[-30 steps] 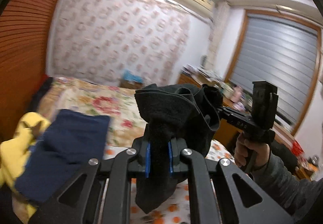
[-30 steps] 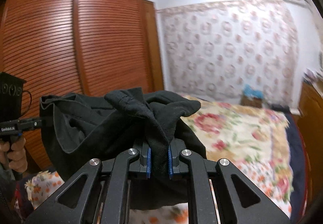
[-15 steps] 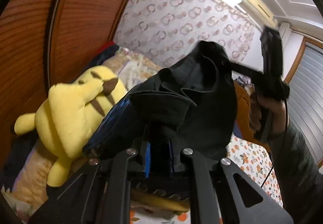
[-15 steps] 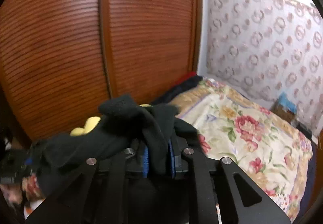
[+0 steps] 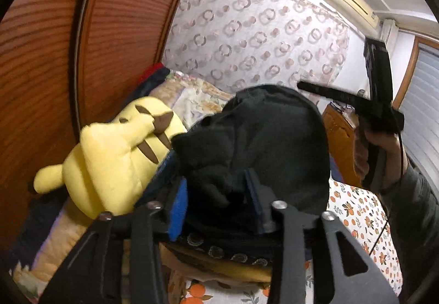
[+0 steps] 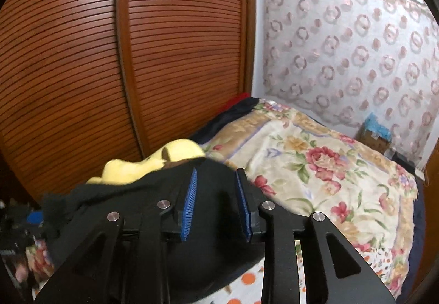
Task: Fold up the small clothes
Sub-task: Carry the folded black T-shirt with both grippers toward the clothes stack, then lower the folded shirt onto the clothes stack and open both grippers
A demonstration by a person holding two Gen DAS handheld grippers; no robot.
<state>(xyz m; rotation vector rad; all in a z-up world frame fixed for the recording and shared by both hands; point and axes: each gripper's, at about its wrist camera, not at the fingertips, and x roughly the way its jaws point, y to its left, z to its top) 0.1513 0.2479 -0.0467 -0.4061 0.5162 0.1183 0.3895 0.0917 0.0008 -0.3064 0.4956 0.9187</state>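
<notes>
Claws both gape: left claw (image 5: 218,195) around bunched black garment (image 5: 263,145), right claw (image 6: 216,202) above it, gripping nothing.

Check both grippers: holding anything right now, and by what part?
Neither grips. The left gripper and the right gripper both stand open; the black garment bunches loose between the left's pads and lies under the right's.

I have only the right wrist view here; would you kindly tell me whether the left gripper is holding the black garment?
Observer: The left gripper has its jaws apart, with the black garment bunched loosely between them.
Operator: Thank you. What sits directly beneath the garment there?
Observer: A dark band with a ring pattern shows just below it, lying over some yellow fabric.
</notes>
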